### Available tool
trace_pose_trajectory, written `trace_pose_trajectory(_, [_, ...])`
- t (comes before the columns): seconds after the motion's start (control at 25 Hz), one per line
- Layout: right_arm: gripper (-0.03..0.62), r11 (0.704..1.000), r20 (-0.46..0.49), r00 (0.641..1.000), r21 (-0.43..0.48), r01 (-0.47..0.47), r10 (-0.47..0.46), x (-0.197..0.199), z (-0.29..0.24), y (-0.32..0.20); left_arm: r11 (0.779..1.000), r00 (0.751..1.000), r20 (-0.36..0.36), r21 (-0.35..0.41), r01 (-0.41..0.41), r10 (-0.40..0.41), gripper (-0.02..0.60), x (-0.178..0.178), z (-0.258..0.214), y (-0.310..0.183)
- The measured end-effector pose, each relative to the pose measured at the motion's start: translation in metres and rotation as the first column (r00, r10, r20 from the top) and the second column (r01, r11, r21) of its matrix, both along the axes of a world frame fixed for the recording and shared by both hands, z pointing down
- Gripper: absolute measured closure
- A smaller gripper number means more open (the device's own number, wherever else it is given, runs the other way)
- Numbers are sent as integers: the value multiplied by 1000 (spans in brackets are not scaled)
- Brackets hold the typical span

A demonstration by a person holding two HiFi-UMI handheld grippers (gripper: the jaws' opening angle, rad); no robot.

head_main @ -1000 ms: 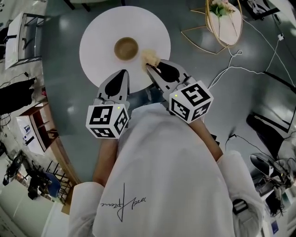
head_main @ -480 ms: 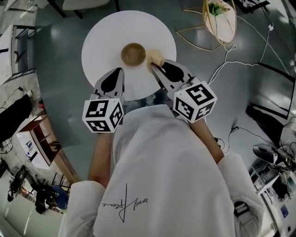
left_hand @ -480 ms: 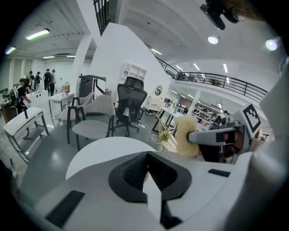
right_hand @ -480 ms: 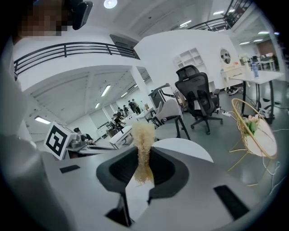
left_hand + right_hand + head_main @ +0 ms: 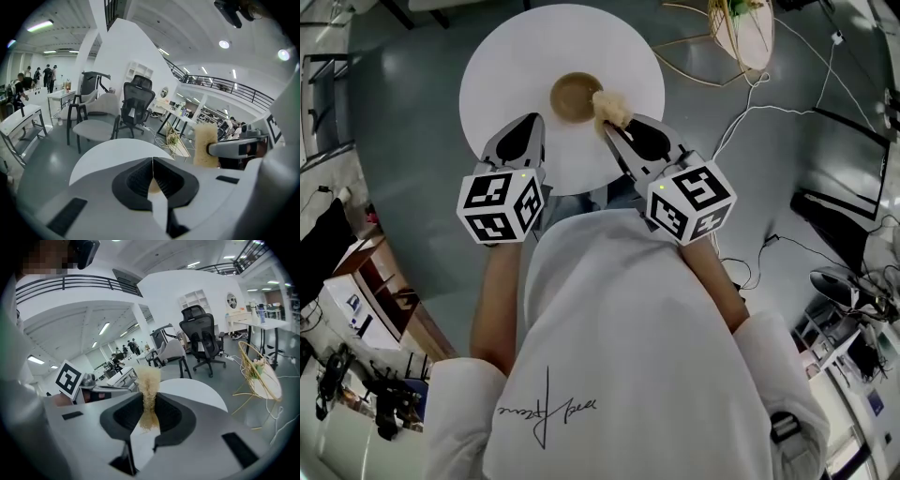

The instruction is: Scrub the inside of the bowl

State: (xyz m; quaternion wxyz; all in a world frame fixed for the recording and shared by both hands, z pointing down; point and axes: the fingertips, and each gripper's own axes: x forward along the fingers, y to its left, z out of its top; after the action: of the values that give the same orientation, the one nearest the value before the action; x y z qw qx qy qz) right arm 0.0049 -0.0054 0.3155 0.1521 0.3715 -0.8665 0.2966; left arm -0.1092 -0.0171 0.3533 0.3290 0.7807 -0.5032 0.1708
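Brown bowl [image 5: 574, 94] sits upright on the round white table [image 5: 506, 66], toward the far side, about centre. Right gripper [image 5: 609, 128] is clamped on a tan fibrous scrub pad [image 5: 610, 108]. The pad is at the bowl's right rim; cannot tell if it touches or hangs just above. In the right gripper view the jaws pinch the pad's [image 5: 149, 385] lower half and the top sticks up past them. The bowl is hidden behind the jaw bodies there.

Left gripper [image 5: 530, 127] is over the near-left of the table, apart from the bowl, jaws closed together. Left gripper view shows the pads meeting in a thin seam [image 5: 153, 171] with nothing between. There is a small tan patch low behind the seam, unclear what. The bowl is not visible in that view either.

Wire stand [image 5: 745, 33] on the floor at far right, cut off by the top edge.
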Motion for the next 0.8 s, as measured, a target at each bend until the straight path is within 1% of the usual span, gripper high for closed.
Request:
trace_pose_trajectory(0.08, [503,1000,-5,1000,-4,4,-4,1,3,-1,1000,1000,11,-2,19,-19,577,-8,4,-5])
trace_pose_trajectory(0.24, [503,1000,-11,1000,-20,8,-8,5,11,-3,998,998,-16,-23,58,-58,577,-20,13,-11])
trace_pose_trajectory(0.48, [503,998,-26,999,-41,38,-39,4,21,-8,995,997,-9,-71,70,-71,577,-17,33,-12])
trace_pose_trajectory(0.56, [503,998,-33,998,-44,51,-52,4,24,-9,994,997,11,-82,75,-74,577,-14,41,-12])
trace_pose_trajectory(0.68, [503,997,-61,995,-40,73,-75,3,27,-9,992,995,65,-89,85,-80,577,-15,52,-10])
trace_pose_trajectory(0.8, [503,996,-77,993,-45,82,-85,3,34,-11,989,995,61,-120,90,-83,577,-16,65,-10])
